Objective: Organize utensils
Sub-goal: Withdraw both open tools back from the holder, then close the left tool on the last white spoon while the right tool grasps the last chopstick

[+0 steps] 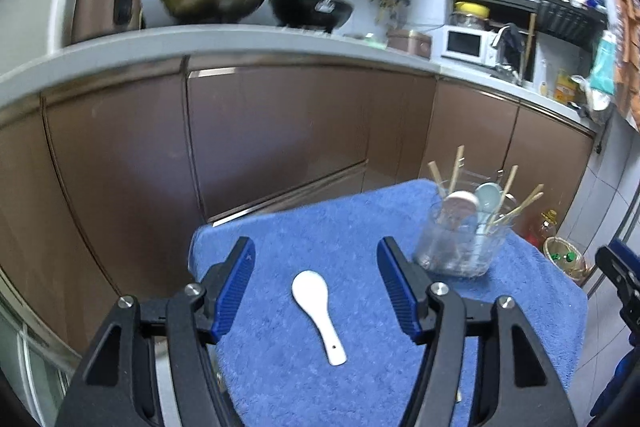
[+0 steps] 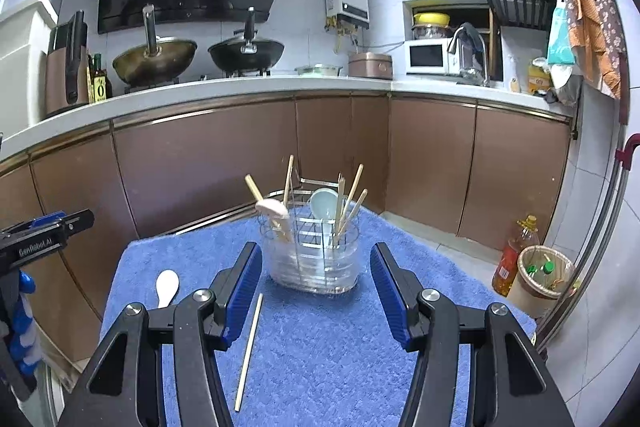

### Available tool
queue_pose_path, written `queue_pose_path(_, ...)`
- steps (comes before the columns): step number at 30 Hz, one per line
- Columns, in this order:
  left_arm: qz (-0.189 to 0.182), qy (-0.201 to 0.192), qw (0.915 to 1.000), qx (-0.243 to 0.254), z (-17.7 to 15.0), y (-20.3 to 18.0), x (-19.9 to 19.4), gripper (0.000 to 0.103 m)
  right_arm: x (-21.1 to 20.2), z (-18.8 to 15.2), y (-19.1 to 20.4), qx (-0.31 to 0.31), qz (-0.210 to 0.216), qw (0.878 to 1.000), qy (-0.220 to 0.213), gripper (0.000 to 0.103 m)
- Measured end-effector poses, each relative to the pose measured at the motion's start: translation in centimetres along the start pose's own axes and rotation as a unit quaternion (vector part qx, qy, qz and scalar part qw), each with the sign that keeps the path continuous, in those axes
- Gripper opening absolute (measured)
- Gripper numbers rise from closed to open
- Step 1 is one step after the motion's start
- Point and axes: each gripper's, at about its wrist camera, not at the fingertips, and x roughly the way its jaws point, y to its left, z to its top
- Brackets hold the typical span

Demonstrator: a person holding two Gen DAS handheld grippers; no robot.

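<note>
A white ceramic spoon (image 1: 318, 315) lies flat on the blue towel (image 1: 280, 235), bowl end away from me. My left gripper (image 1: 316, 259) is open above the towel, and the spoon lies in the gap between its blue pads, untouched. A clear utensil holder (image 1: 460, 243) stands at the towel's far right with chopsticks and two spoons upright in it. In the right wrist view the holder (image 2: 316, 255) sits just ahead of my open right gripper (image 2: 314, 263). A single wooden chopstick (image 2: 250, 347) lies on the towel (image 2: 320, 347) near its left finger, and the white spoon (image 2: 167, 287) rests further left.
Brown cabinet doors (image 2: 240, 155) and a white countertop (image 2: 240, 87) with two woks stand behind the towel. On the floor at the right are an oil bottle (image 2: 514, 255) and a waste basket (image 2: 544, 279). The left gripper's body (image 2: 36, 235) shows at the left edge.
</note>
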Motion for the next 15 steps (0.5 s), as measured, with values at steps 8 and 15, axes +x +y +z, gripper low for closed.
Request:
queue_pose_path(8, -0.06, 0.104, 0.9889, -0.087, -1.4, 5.4, 5.8, 0.062, 3.8, -2.1, 0.4, -0.01, 0.024, 0.997, 0.068, 0.054)
queue_pose_path(15, -0.135, 0.191, 0.9615, -0.144, -2.9, 7.6, 12.8, 0.059, 7.3, -3.8, 0.4, -0.016, 0.041, 0.991, 0.129, 0.054)
